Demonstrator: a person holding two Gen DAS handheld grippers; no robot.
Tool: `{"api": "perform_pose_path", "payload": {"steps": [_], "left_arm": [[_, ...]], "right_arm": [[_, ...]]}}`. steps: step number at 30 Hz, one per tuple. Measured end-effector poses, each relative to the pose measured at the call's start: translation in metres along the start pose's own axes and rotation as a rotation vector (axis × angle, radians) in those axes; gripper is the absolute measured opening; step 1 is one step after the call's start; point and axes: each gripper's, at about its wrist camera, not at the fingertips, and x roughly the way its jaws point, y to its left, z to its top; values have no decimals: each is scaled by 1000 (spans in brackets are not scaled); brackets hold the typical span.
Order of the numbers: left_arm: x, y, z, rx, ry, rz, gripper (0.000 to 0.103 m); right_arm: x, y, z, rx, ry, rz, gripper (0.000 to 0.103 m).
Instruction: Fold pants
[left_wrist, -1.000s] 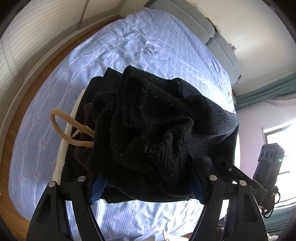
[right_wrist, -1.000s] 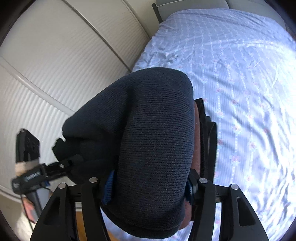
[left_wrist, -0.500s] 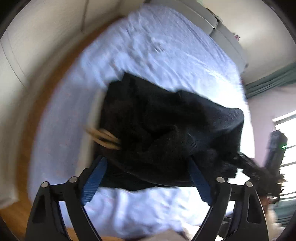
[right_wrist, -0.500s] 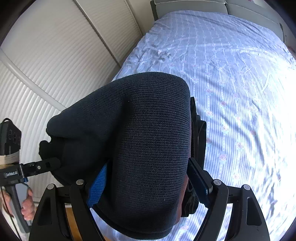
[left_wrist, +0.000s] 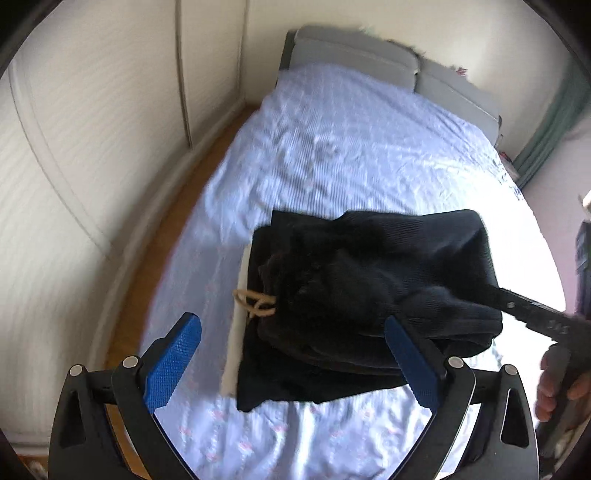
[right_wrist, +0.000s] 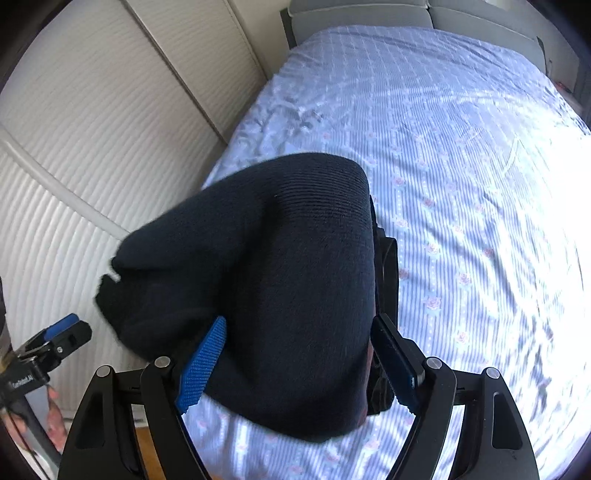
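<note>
Pants (left_wrist: 369, 295) folded on bed (left_wrist: 351, 147), claws apart.

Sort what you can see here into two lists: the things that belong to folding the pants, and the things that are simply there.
Part of the job:
dark knit pants
tan drawstring
left gripper, jaws just opened, clear of the cloth
right gripper, straddling the pants

Simply there:
blue floral bedsheet
grey headboard
white wardrobe doors
green curtain
</note>
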Motion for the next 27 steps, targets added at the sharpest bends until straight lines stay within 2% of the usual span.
{"api": "perform_pose_path", "payload": {"steps": [3,5,8,12,20,27], "left_arm": [[-34,-29,-12,71,-88,44,102],[-54,-47,-21,85,-115,55,103],[-86,-79,-37,95,-148,45,103],[-117,-120,-58,106,-172,68,103],[-164,-224,-108,154,-178,-17,103],[-193,-309,-152,209,-178,-58,103]], "right_arm": [[-39,-2,-15,-11,-79,26,80],[-71,-8,-31,-24,-141,24,81],[-112,-22,-52,-25,-194,-9,91],[-160,-50,-77,12,-220,-44,95],[-255,-110,-142,-30,-285,-200,96],[-321,-172,-197,6,-304,-246,96]]}}
